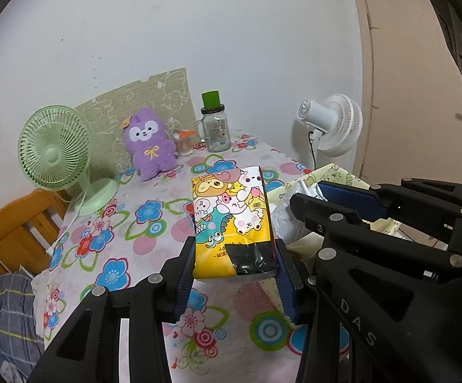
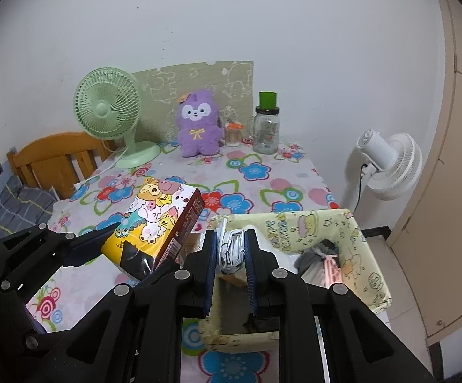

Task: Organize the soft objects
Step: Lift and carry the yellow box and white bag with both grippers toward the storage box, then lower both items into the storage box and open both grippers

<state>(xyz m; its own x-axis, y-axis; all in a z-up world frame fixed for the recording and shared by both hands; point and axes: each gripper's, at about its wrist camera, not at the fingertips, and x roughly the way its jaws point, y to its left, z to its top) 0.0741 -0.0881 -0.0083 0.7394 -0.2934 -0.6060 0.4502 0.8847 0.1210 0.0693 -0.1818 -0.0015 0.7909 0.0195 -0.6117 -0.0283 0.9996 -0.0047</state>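
Tabletop (image 2: pixel 263 188) stands against the wall. Along its back edge, left to right: desk fan (image 2: pixel 108 110), plush (image 2: pixel 197 124), small jar (image 2: pixel 233 134), mug (image 2: pixel 266 129). A board (image 2: pixel 231 79) leans on the wall behind the plush. A chair (image 2: pixel 52 159) sits off the tabletop's left side; a standing fan (image 2: pixel 390 166) is on the floor to its right. A box (image 2: pixel 358 233) sits at the front right edge, with clothes (image 2: pixel 314 255) inside. The tissue pack (image 1: pixel 231 220) is held between the left gripper's (image 1: pixel 234 274) fingers above the tabletop, just left of the box. The right gripper (image 2: pixel 231 255) holds a wrapped bundle (image 2: pixel 232 249) over the box.
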